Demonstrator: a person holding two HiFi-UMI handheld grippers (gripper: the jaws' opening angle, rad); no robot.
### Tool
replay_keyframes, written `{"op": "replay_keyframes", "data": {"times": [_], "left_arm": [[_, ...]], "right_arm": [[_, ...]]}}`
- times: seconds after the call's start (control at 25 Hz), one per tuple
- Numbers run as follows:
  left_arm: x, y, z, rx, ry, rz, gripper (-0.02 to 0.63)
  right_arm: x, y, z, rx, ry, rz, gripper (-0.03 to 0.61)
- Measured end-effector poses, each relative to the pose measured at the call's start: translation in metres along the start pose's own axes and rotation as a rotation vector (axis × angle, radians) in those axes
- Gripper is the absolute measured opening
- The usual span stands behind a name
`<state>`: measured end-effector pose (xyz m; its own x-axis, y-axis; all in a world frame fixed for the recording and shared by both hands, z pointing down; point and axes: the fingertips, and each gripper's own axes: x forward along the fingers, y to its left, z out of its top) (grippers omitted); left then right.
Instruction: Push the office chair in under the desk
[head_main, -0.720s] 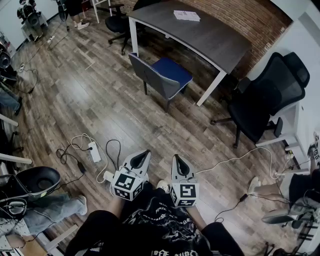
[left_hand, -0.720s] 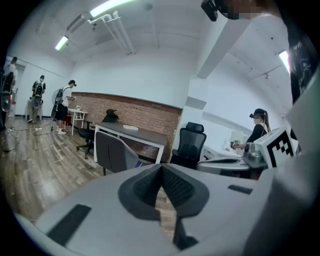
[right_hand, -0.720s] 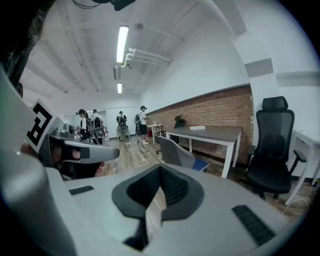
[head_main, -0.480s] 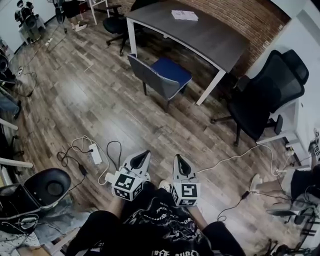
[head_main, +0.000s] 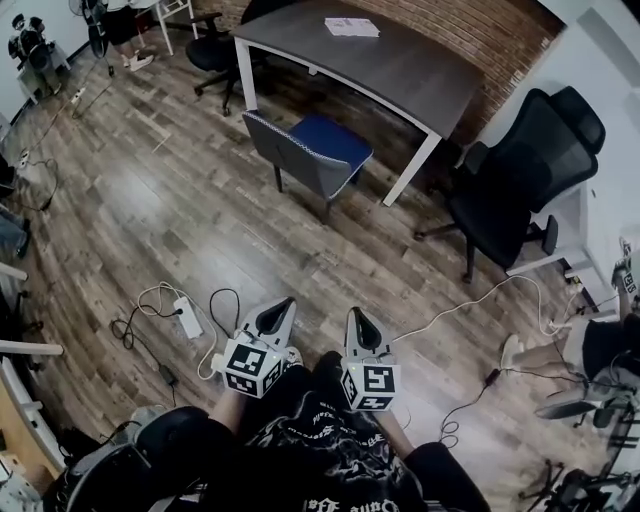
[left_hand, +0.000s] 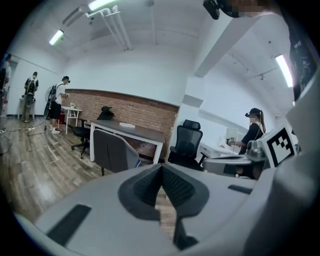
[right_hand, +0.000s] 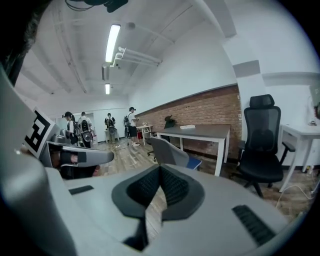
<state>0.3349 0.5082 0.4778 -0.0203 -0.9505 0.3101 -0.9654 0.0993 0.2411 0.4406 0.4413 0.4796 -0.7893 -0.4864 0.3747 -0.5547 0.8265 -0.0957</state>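
Observation:
The dark desk (head_main: 400, 70) with white legs stands by the brick wall at the far side of the room. A chair with a grey back and blue seat (head_main: 310, 150) stands in front of it, pulled out. A black mesh office chair (head_main: 520, 190) stands right of the desk. Near my body, my left gripper (head_main: 283, 305) and right gripper (head_main: 355, 316) are side by side, far from both chairs, both shut and empty. The left gripper (left_hand: 161, 166) looks toward the grey chair (left_hand: 112, 150); the right gripper (right_hand: 160, 167) sees that chair (right_hand: 172, 152) and the desk (right_hand: 200, 132).
A power strip (head_main: 188, 322) with looping cables lies on the wood floor left of my grippers. A white cable (head_main: 480, 310) runs to the right. A white desk (head_main: 560, 240) stands behind the black chair. Another black chair (head_main: 215, 50) and people stand at the far left.
The head view has shifted, so the desk and chairs sit slightly further left in it. Both grippers stay side by side in front of my body, still shut.

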Motion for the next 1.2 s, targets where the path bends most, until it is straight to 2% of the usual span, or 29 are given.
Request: {"op": "replay_keyframes", "data": {"times": [0.24, 0.56, 0.88, 1.2], "left_arm": [[0.004, 0.013, -0.007, -0.018, -0.001, 0.020, 0.006], [0.034, 0.044, -0.003, -0.025, 0.017, 0.081, 0.006], [0.099, 0.080, 0.025, -0.044, 0.010, 0.133, 0.006], [0.181, 0.095, 0.059, -0.051, 0.010, 0.156, 0.006]], "right_arm": [[0.015, 0.002, -0.005, 0.009, 0.007, 0.019, 0.003], [0.074, -0.013, 0.009, -0.015, 0.023, 0.082, 0.003], [0.147, -0.038, 0.042, -0.060, 0.035, 0.166, 0.003], [0.209, -0.096, 0.068, -0.054, 0.060, 0.201, 0.003]]}}
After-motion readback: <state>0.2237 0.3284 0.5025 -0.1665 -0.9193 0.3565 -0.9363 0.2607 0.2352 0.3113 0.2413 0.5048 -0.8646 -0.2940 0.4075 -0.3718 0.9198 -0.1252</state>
